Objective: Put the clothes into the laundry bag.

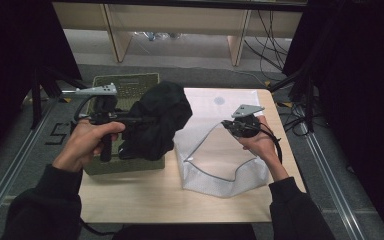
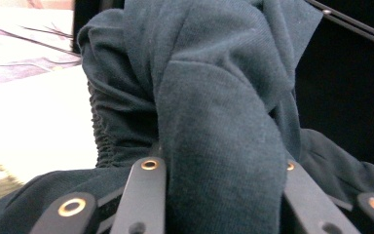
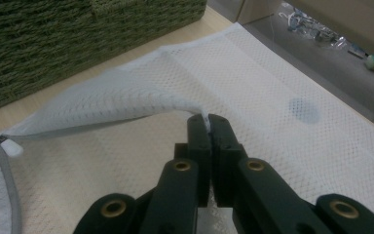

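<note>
A dark bunched garment [image 1: 157,120] hangs over the green woven basket [image 1: 125,85], and my left gripper [image 1: 142,121] is shut on it. In the left gripper view the dark cloth [image 2: 214,112] bulges between the two jaws of the left gripper [image 2: 219,168]. To the right on the table lies a white mesh laundry bag [image 1: 215,165] with its zipped mouth held open. My right gripper [image 1: 226,124] is shut on the upper edge of that mouth. In the right gripper view the right gripper [image 3: 208,122] pinches the raised rim of the mesh bag [image 3: 253,83].
The bag's grey zipper [image 3: 9,195] runs along the open mouth, facing the basket [image 3: 78,39]. The wooden table [image 1: 145,195] has bare room in front of basket and bag. Wooden shelving [image 1: 180,20] and cables stand on the floor beyond the table.
</note>
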A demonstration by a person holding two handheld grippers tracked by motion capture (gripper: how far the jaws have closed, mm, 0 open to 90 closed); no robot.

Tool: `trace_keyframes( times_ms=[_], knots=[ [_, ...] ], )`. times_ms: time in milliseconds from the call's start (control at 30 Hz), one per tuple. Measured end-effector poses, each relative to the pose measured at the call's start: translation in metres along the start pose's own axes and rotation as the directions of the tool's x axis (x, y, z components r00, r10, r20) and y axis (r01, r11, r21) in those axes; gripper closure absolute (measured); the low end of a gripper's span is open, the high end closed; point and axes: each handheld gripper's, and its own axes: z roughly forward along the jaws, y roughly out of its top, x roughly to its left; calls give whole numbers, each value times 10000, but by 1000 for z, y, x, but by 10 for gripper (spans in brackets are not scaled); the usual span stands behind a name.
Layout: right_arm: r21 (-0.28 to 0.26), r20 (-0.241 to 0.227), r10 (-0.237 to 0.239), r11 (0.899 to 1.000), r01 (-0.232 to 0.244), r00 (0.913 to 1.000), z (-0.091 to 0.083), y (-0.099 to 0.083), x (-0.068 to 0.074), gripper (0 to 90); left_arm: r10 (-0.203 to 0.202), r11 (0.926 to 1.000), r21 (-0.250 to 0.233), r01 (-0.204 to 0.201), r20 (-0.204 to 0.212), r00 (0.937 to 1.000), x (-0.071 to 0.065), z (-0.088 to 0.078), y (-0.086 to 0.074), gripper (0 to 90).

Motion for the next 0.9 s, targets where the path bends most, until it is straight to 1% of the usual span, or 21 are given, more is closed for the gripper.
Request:
trace_keyframes(
  times_ms=[67, 100, 167, 233, 267, 300, 333, 433, 467, 533, 567, 600, 633, 667, 700, 733, 767, 800, 833, 867, 900],
  knots=[
    [1, -21, -19, 10000, 19, 10000, 0, 0, 0, 898, 67, 9999, 80, -70, 326, 9994, -9, 6, 1, 711],
    [-26, 4, -70, 10000, 70, 10000, 0, 0, 0, 898, 101, 9999, 94, -105, 415, 9991, -12, 9, 1, 711],
    [24, -61, -51, 10000, 51, 10000, -1, 0, -1, 898, 227, 9995, 221, -243, 711, 9972, -22, 16, 2, 711],
    [-42, -20, -46, 10000, 46, 10000, -1, 0, -2, 898, 256, 9991, 315, -288, 952, 9951, -30, 22, 2, 712],
    [-7, -77, -173, 9999, 173, 9998, -1, 0, -2, 898, 208, 9990, 369, -251, 1121, 9935, -34, 25, 3, 712],
    [-25, -62, -159, 9999, 159, 9999, -2, 0, -2, 898, 174, 9988, 434, -234, 1342, 9908, -39, 29, 3, 712],
    [-135, -79, -260, 9996, 259, 9996, -1, 1, -3, 898, 173, 9986, 463, -246, 1516, 9883, -43, 32, 3, 712],
    [-145, -95, -210, 9997, 208, 9997, -1, 1, -2, 898, 232, 9968, 707, -373, 1905, 9814, -55, 44, 3, 712],
    [-114, -59, -92, 9999, 91, 9999, -1, 1, -1, 898, 155, 9965, 767, -318, 2048, 9787, -58, 49, 1, 712],
    [-194, -66, -122, 9997, 121, 9999, -1, 1, -2, 898, -6, 9946, 1010, -230, 2272, 9738, -63, 61, -3, 712],
    [-211, -66, -67, 9998, 65, 10000, -1, 2, -2, 898, -47, 9928, 1171, -232, 2329, 9725, -65, 67, -6, 712],
    [-130, -105, 19, 9999, -20, 9999, -3, 2, -2, 898, -67, 9916, 1270, -251, 2438, 9698, -65, 72, -9, 712],
    [-130, -105, 19, 9999, -20, 9999, -3, 2, -2, 898, -67, 9916, 1270, -251, 2438, 9698, -65, 72, -9, 711],
    [-182, -90, 62, 9998, -64, 9999, -5, 2, -3, 898, -444, 9863, 1652, 29, 2483, 9677, -63, 88, -18, 711],
    [-228, -88, -62, 9997, 60, 9999, -5, 2, -4, 898, -663, 9836, 1790, 221, 2453, 9672, -61, 94, -23, 711],
    [-326, -38, 150, 9994, -151, 9999, -6, 2, -4, 898, -842, 9805, 1930, 362, 2463, 9655, -60, 102, -28, 711],
    [-393, -68, 21, 9992, -24, 10000, -6, 3, -6, 898, -906, 9775, 2074, 383, 2487, 9643, -59, 107, -32, 711],
    [-386, -76, 130, 9992, -133, 9999, -7, 3, -6, 898, -1044, 9726, 2276, 465, 2492, 9628, -57, 114, -38, 711],
    [-378, -83, 125, 9992, -128, 9999, -9, 3, -8, 898, -1214, 9673, 2462, 610, 2383, 9636, -54, 121, -44, 710],
    [-506, -73, 105, 9987, -109, 9999, -9, 3, -9, 898, -1381, 9622, 2610, 775, 2227, 9651, -50, 130, -53, 710],
    [-505, -82, 240, 9984, -244, 9997, -10, 2, -9, 898, -1736, 9573, 2632, 1192, 1941, 9655, -47, 137, -60, 710]
  ],
)
